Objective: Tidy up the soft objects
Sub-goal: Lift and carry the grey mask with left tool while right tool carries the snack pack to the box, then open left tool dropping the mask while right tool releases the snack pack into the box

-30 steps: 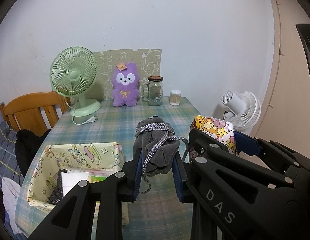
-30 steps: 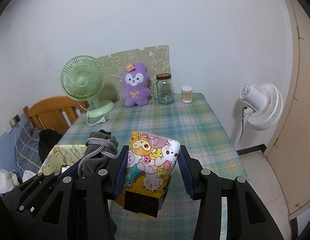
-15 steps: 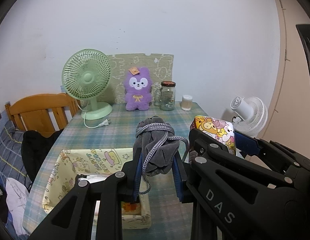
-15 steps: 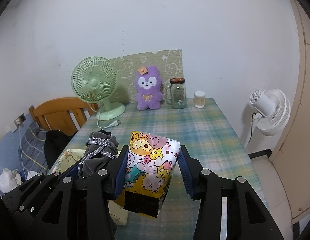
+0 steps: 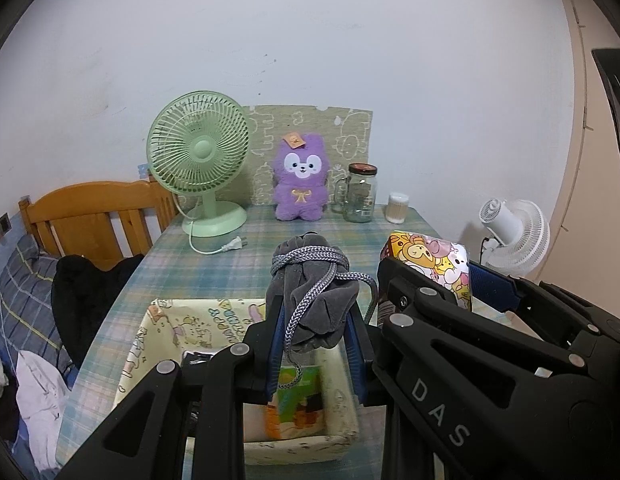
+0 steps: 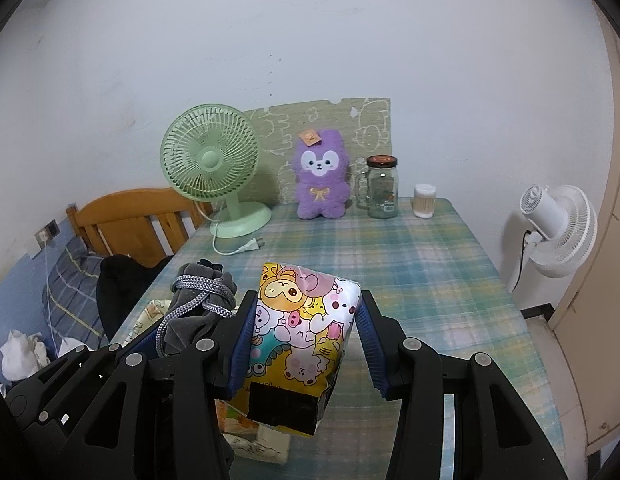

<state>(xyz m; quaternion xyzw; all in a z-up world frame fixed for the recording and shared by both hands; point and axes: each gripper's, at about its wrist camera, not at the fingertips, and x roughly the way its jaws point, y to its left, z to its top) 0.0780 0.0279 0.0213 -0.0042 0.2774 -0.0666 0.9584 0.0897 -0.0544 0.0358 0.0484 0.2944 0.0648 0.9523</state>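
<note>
My left gripper (image 5: 314,320) is shut on a grey drawstring pouch (image 5: 314,292) wound with a grey cord, held above a cream cartoon-print fabric basket (image 5: 170,332) on the plaid table. The basket holds a colourful packet and other items. Right beside it, my right gripper (image 6: 306,320) is shut on a cartoon-print tissue pack (image 6: 302,328), which also shows in the left wrist view (image 5: 430,256). The pouch appears at the left of the right wrist view (image 6: 198,300). A purple plush toy (image 5: 300,178) sits upright at the table's far edge.
A green desk fan (image 5: 198,160) with a loose plug, a glass jar (image 5: 361,192) and a cotton-swab tub (image 5: 397,208) stand along the back. A wooden chair (image 5: 94,216) with dark clothing is at the left. A white floor fan (image 5: 514,236) stands right of the table (image 6: 430,264).
Both grippers have drawn back from the wall together, keeping their loads. The basket has come to lie directly below the left gripper, and the far objects look smaller.
</note>
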